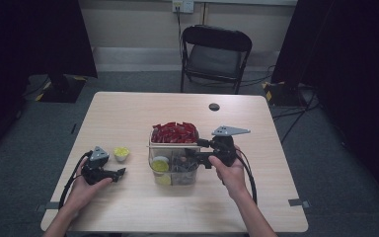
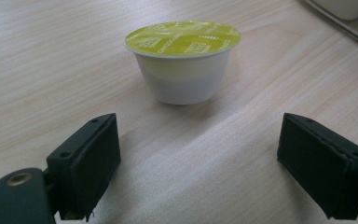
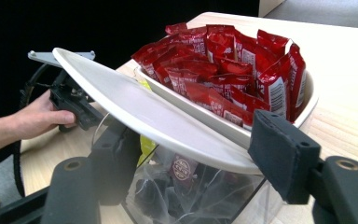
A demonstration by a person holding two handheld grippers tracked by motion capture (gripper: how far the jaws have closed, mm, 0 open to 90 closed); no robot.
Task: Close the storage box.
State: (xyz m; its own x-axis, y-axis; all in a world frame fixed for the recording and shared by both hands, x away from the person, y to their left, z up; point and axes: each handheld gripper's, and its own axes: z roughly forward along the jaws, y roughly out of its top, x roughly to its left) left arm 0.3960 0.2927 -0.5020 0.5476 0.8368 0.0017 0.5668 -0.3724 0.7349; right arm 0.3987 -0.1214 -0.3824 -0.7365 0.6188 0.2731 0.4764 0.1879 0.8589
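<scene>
right gripper (image 1: 200, 154) level at lid (image 3: 144, 112), jaws parted

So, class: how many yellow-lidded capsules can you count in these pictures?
2, perhaps 3. One capsule on the table stands left of the clear box; one capsule in the box sits near its left wall, with yellow below it; others may be hidden.

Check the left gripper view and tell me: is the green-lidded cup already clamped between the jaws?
No: the green-lidded cup stands on the table beyond the left gripper, whose jaws are spread wide and clear of it.
</scene>
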